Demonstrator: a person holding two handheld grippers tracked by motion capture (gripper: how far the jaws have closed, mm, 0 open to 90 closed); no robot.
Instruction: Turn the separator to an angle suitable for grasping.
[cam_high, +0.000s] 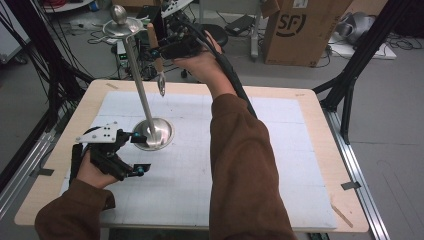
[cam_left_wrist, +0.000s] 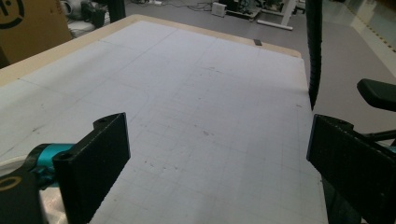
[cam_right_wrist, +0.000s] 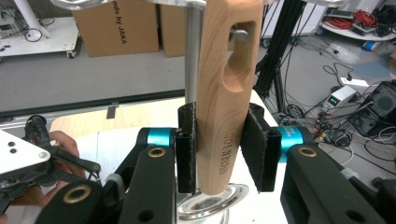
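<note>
Above the table's far edge, the right gripper (cam_right_wrist: 219, 154) clamps a wooden handle (cam_right_wrist: 223, 93).
Left gripper (cam_left_wrist: 215, 163) low, jaws spread wide.

The table (cam_high: 320, 130) has a light wooden top. A big white mat (cam_high: 280, 165) with thin grid lines covers most of it, so bare wood shows just around the edges. In the left gripper view the mat (cam_left_wrist: 210, 116) has faint lines and a few small dark specks.

A shiny metal stand sits on the mat. Its round base (cam_high: 155, 133) is at about 9 o'clock from the middle of the table. A thin metal pole (cam_high: 137, 80) goes up from the base and leans toward 11 o'clock.

A small strip of tape (cam_high: 341, 215) lies on the bare wood near the corner at 4 o'clock.
</note>
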